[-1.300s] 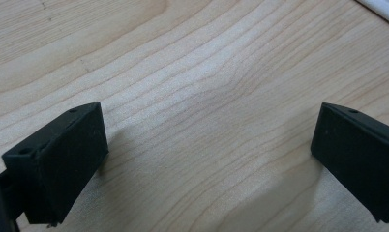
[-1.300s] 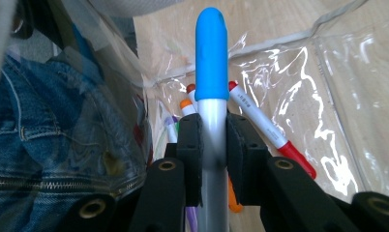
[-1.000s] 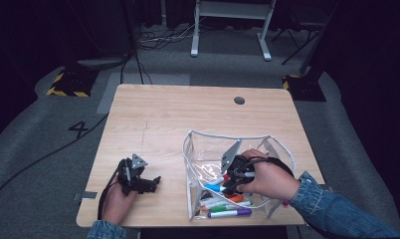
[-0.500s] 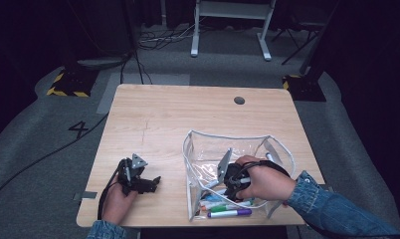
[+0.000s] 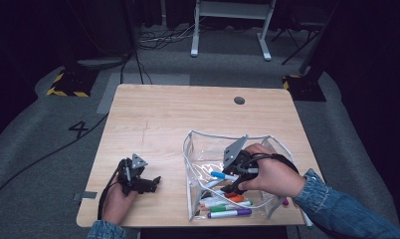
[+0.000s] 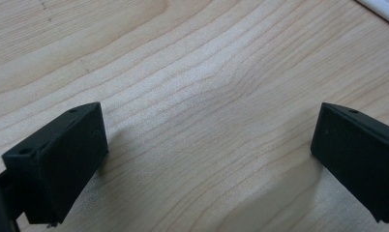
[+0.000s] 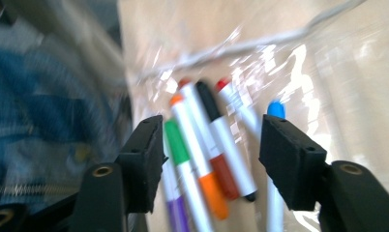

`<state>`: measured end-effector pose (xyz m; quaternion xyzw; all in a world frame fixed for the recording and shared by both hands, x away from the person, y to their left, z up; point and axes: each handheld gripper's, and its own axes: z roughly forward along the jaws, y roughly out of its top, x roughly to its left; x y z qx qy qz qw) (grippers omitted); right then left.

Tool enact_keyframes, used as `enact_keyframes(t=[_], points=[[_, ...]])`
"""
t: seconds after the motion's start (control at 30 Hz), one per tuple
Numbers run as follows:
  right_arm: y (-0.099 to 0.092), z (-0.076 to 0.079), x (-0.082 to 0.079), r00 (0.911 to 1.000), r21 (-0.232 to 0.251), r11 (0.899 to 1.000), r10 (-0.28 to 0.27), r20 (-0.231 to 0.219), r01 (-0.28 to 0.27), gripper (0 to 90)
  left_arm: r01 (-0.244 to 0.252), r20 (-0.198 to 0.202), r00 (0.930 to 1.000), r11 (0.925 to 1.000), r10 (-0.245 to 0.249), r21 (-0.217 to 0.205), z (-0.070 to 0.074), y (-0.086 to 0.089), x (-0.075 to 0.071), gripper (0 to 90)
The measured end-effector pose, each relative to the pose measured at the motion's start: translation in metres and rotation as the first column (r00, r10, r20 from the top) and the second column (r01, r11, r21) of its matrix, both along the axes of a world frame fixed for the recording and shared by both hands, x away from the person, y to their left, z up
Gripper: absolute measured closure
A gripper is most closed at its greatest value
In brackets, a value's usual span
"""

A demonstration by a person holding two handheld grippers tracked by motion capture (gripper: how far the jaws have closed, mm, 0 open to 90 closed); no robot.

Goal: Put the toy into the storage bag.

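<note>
The pale wood-grain tabletop [image 5: 178, 114] is carrying a clear, soft plastic pouch with a white zip edge [image 5: 198, 149], standing open near the person's side. Inside it, the right gripper [image 5: 227, 185] is lifting slightly, its jaws having just been opening wide with nothing pressed between them; the marker it was bringing now seems delivered. Slim, smooth white-barrelled markers with coloured caps [image 7: 197, 159] are lying loose on the pouch floor. The left gripper [image 5: 150, 181] is resting on bare wood, jaws wide and empty.
</note>
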<state>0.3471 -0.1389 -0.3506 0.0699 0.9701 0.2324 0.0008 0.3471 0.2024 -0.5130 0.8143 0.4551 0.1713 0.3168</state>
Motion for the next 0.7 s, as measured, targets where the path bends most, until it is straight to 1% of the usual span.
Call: enact_keyframes(t=[0.1, 0.17, 0.27, 0.33, 0.43, 0.5, 0.53, 0.57, 0.6, 0.63, 0.7], points=[[-0.007, 0.014, 0.001, 0.9982, 0.051, 0.998, -0.041, 0.044, 0.039, 41.6, 0.000, 0.000, 1.0000, 1.0000, 0.000, 0.000, 0.000, 0.000, 0.000, 0.0], [-0.013, 0.023, 0.001, 0.9955, 0.071, 0.995, -0.072, 0.062, 0.067, 41.6, 0.000, -0.001, 1.0000, 1.0000, 0.000, -0.001, 0.000, 0.000, 0.000, 0.0], [-0.025, 0.035, 0.002, 0.9888, 0.103, 0.989, -0.119, 0.090, 0.110, 42.0, 0.001, -0.004, 1.0000, 1.0000, -0.001, -0.003, 0.000, 0.000, 0.000, 0.0], [-0.032, 0.041, 0.002, 0.9847, 0.116, 0.985, -0.141, 0.102, 0.129, 42.3, 0.001, -0.003, 1.0000, 1.0000, -0.001, -0.002, 0.000, 0.000, 0.000, 0.0], [-0.046, 0.050, 0.003, 0.9767, 0.138, 0.976, -0.182, 0.114, 0.166, 43.0, 0.001, -0.003, 1.0000, 1.0000, -0.001, -0.002, 0.000, 0.000, 0.000, 0.0], [-0.057, 0.056, 0.003, 0.9680, 0.153, 0.968, -0.220, 0.120, 0.201, 43.0, 0.001, -0.003, 1.0000, 1.0000, -0.001, -0.004, 0.000, 0.000, 0.000, 0.0], [-0.061, 0.058, 0.003, 0.9650, 0.156, 0.965, -0.231, 0.125, 0.210, 43.1, 0.000, -0.003, 1.0000, 1.0000, 0.000, -0.001, 0.000, 0.000, 0.000, 0.0], [-0.061, 0.058, 0.003, 0.9650, 0.156, 0.965, -0.231, 0.125, 0.210, 43.1, 0.000, -0.003, 1.0000, 1.0000, 0.000, -0.001, 0.000, 0.000, 0.000, 0.0], [-0.073, 0.063, 0.004, 0.9535, 0.166, 0.955, -0.269, 0.136, 0.246, 43.2, 0.001, -0.002, 1.0000, 1.0000, -0.001, -0.002, 0.000, 0.000, 0.000, 0.0], [-0.077, 0.064, 0.004, 0.9492, 0.170, 0.951, -0.282, 0.139, 0.258, 43.3, 0.001, -0.003, 1.0000, 1.0000, -0.001, -0.002, 0.000, 0.000, 0.000, 0.0], [-0.088, 0.067, 0.005, 0.9378, 0.180, 0.939, -0.319, 0.137, 0.293, 43.6, 0.001, -0.001, 1.0000, 1.0000, -0.001, -0.002, 0.000, 0.000, 0.000, 0.0]])
